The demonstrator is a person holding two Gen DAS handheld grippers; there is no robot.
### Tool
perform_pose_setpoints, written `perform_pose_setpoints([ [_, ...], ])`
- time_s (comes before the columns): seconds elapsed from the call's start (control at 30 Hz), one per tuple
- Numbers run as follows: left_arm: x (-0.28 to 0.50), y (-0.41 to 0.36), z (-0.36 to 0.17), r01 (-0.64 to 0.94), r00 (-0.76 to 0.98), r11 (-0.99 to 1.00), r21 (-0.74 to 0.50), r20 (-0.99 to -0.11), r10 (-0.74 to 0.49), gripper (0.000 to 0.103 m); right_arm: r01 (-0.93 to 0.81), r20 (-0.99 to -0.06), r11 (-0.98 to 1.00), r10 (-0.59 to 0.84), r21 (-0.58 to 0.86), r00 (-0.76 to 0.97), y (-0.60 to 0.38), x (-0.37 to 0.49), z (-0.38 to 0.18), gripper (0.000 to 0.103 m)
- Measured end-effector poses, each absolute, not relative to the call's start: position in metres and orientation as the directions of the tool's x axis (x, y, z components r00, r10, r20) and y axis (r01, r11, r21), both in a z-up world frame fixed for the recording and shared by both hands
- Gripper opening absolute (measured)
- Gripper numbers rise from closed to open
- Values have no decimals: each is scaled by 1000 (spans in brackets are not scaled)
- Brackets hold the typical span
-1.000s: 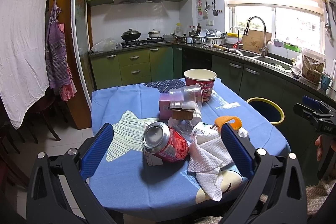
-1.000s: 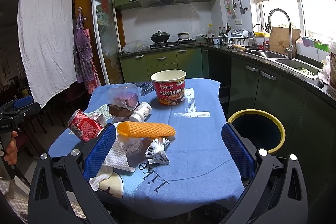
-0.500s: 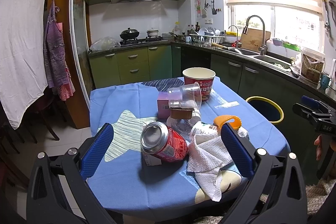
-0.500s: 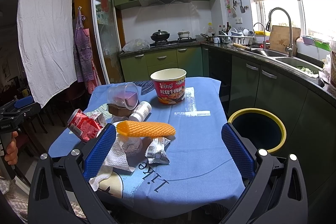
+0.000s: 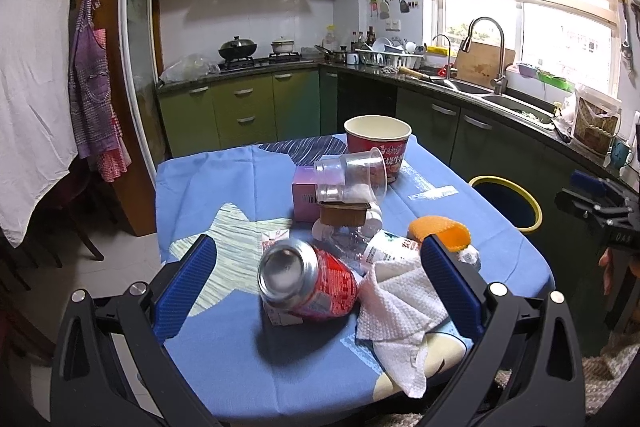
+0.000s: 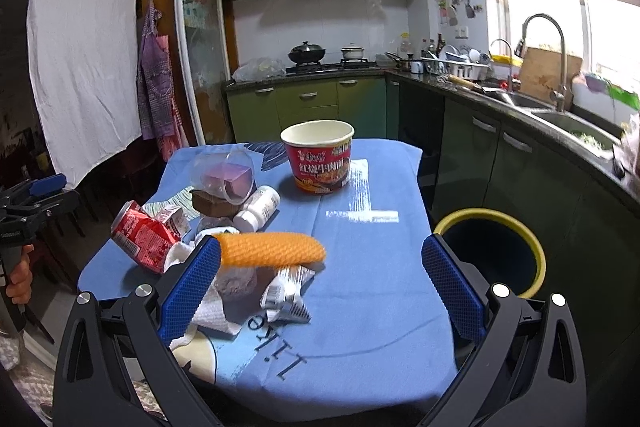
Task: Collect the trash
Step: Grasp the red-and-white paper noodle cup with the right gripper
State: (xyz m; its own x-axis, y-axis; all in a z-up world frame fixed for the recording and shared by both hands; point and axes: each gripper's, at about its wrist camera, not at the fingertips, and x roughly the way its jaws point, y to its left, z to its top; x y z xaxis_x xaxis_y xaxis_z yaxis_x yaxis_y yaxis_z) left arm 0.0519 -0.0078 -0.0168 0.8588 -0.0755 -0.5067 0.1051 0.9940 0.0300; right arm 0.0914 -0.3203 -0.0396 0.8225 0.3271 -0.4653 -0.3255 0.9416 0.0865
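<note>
Trash lies piled on a table under a blue cloth point(image 5: 224, 183) point(image 6: 380, 291). A crushed red can point(image 5: 308, 279) point(image 6: 140, 233) lies on its side between the wide-apart pads of my open left gripper point(image 5: 316, 285), which hovers at the near table edge. Beside the can are a white paper towel point(image 5: 404, 307), an orange foam net point(image 5: 440, 233) point(image 6: 272, 249), a clear plastic cup point(image 5: 352, 175) point(image 6: 224, 177), a pink box point(image 5: 306, 187) and a red noodle bowl point(image 5: 378, 145) point(image 6: 320, 157). My right gripper point(image 6: 320, 291) is open above a silver wrapper point(image 6: 286, 293).
A black bin with a yellow rim point(image 5: 508, 201) point(image 6: 492, 251) stands on the floor right of the table. Green cabinets and a sink counter point(image 6: 532, 115) run behind and along the right. A white pill bottle point(image 6: 258, 207) and brown tray point(image 6: 214, 203) sit mid-pile.
Both grippers have crept slightly forward toward the table; the trash looks a little nearer. Nothing has been grasped or moved.
</note>
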Motion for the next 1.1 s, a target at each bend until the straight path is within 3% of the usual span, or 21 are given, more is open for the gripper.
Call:
perform_pose_setpoints([
  [0.23, 100, 30, 21, 100, 864, 995, -13, -495, -94, 97, -430, -576, 891, 429, 144, 696, -315, 164, 10, 99],
  [0.4, 180, 71, 37, 52, 847, 998, -34, -528, -62, 97, -412, -678, 902, 381, 126, 628, -298, 250, 41, 99],
  [0.57, 270, 89, 13, 6, 825, 1000, 4, -565, -3, 97, -364, -795, 911, 361, 191, 488, -273, 364, 40, 99],
  [0.7, 340, 104, -29, -40, 795, 998, -45, -607, 5, 97, -285, -877, 931, 326, 231, 354, -259, 448, 8, 98],
  [0.77, 363, 108, -50, -77, 788, 995, -60, -615, 24, 97, -229, -919, 947, 283, 224, 274, -256, 486, -18, 79],
  [0.87, 385, 113, -77, -130, 779, 990, -58, -624, 65, 97, -193, -950, 964, 222, 181, 220, -253, 518, -41, 59],
  [1.1, 397, 125, -110, -151, 750, 982, -117, -661, 37, 97, -157, -984, 983, 117, 96, 134, -249, 546, -76, 35],
])
